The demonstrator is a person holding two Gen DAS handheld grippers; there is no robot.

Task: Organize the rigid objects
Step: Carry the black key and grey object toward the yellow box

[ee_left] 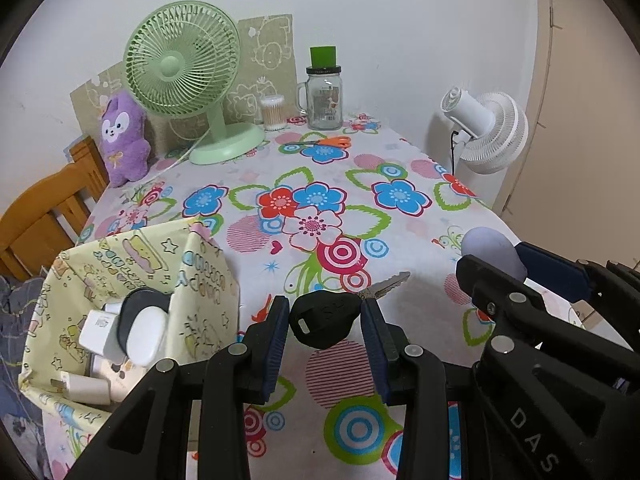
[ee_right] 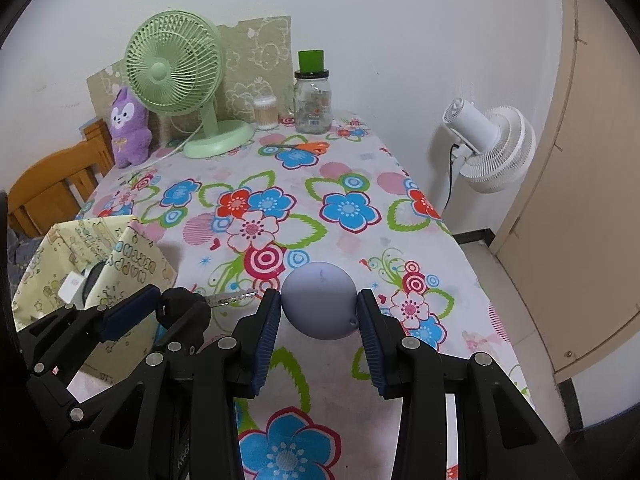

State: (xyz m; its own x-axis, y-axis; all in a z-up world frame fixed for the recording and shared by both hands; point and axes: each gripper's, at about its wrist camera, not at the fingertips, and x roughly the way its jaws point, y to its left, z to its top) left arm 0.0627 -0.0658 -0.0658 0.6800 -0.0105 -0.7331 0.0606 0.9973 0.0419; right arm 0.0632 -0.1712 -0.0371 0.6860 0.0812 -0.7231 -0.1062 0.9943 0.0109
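Observation:
My left gripper (ee_left: pixel 325 320) is shut on a key (ee_left: pixel 324 320) with a black head and a silver blade, held above the flowered tablecloth. The key also shows in the right wrist view (ee_right: pixel 184 306). My right gripper (ee_right: pixel 319 310) is shut on a round lilac-grey object (ee_right: pixel 319 305), which also shows in the left wrist view (ee_left: pixel 494 252). The right gripper (ee_left: pixel 520 272) sits to the right of the left one. A yellow patterned paper bag (ee_left: pixel 200 272) stands at the left, holding white chargers (ee_left: pixel 100 332) and a black and white item (ee_left: pixel 140 324).
At the back of the table stand a green fan (ee_left: pixel 188 76), a purple plush toy (ee_left: pixel 122 140), a cotton swab tub (ee_left: pixel 273 112), a glass jar (ee_left: pixel 324 96) and orange scissors (ee_left: pixel 328 142). A white fan (ee_left: pixel 488 132) is off the right edge. A wooden chair (ee_left: pixel 44 216) is at left.

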